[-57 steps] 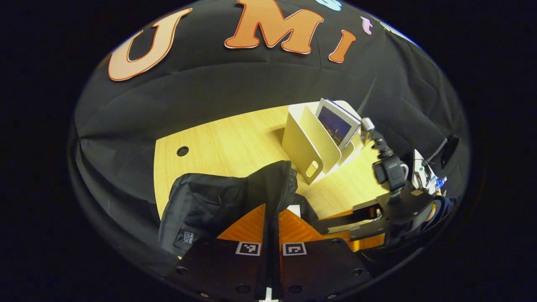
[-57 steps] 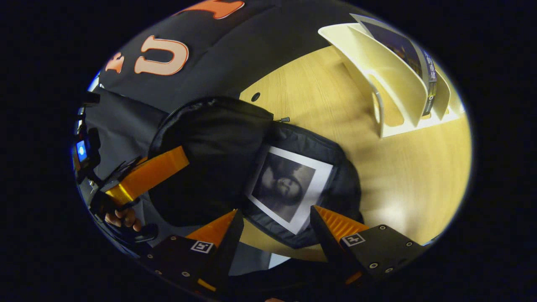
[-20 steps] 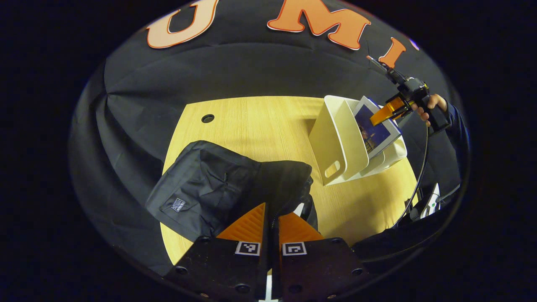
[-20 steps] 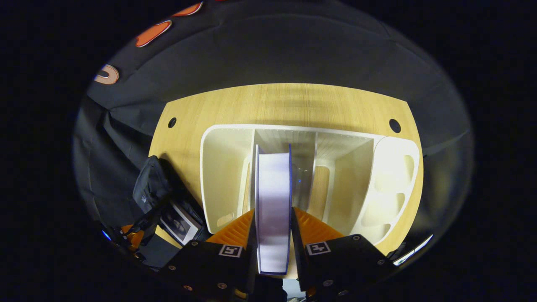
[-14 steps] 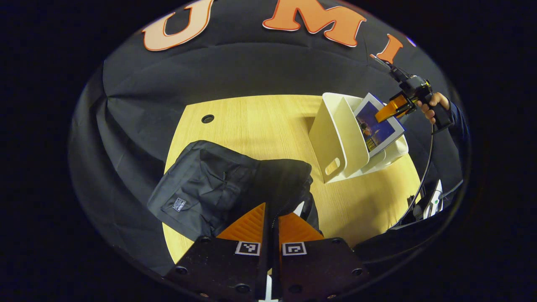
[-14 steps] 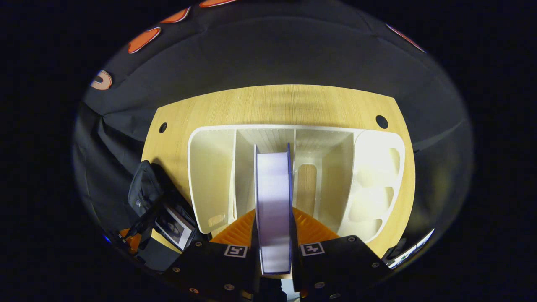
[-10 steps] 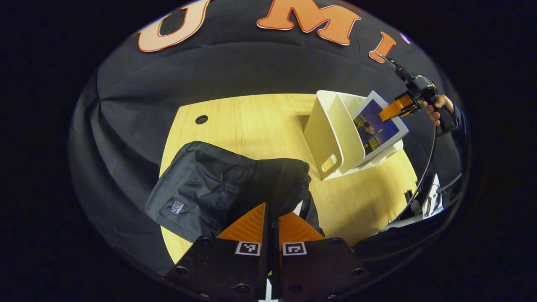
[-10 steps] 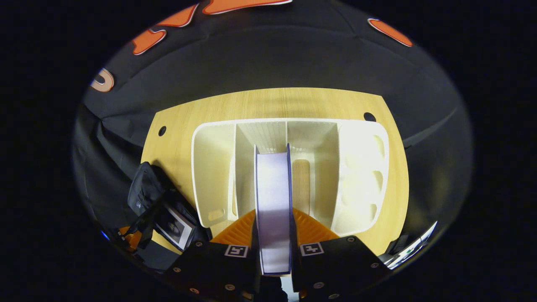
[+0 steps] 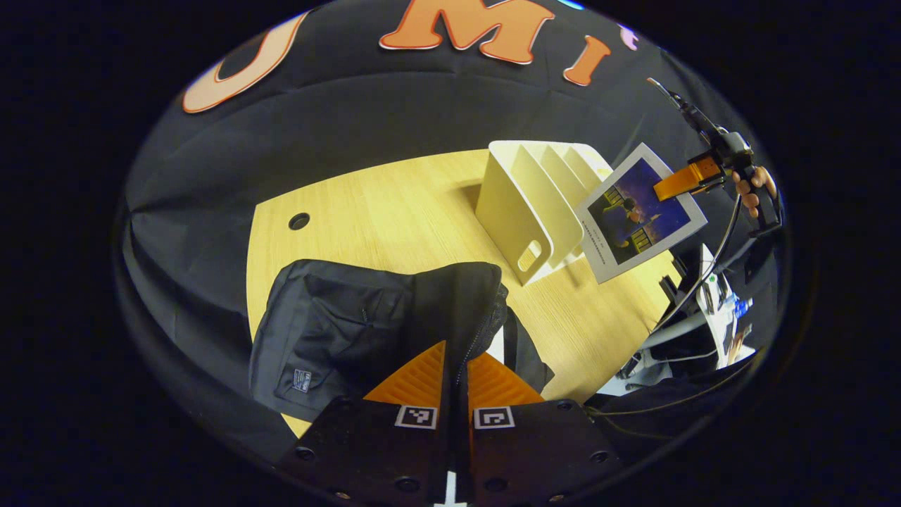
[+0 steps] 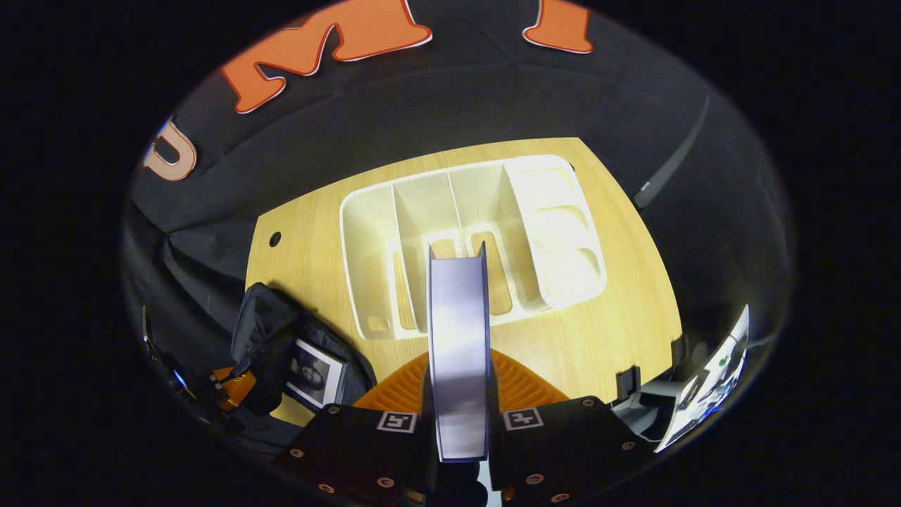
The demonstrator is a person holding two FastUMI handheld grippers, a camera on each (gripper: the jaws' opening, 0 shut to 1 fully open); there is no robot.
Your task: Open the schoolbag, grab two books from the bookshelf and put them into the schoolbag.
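Left gripper view
Left gripper (image 9: 456, 366): fingers closed on the raised flap of the black schoolbag (image 9: 338, 327), which lies on the wooden table (image 9: 394, 218).
Right gripper (image 9: 679, 182): far off, clamping a corner of the blue-covered book (image 9: 637, 215), held in the air just beside the white bookshelf (image 9: 528, 204).

Right gripper view
Right gripper (image 10: 459, 384): fingers pressed on both covers of the book (image 10: 457, 338), page edges facing the camera.
Bookshelf (image 10: 471, 239): below, its slots bare.
Schoolbag (image 10: 281, 345): open, a grey-pictured book (image 10: 317, 373) inside.

A light wooden table (image 9: 394, 211) is seen, on which a black schoolbag (image 9: 338, 324) is laid at the near left and a white bookshelf (image 9: 524, 204) is stood farther right.
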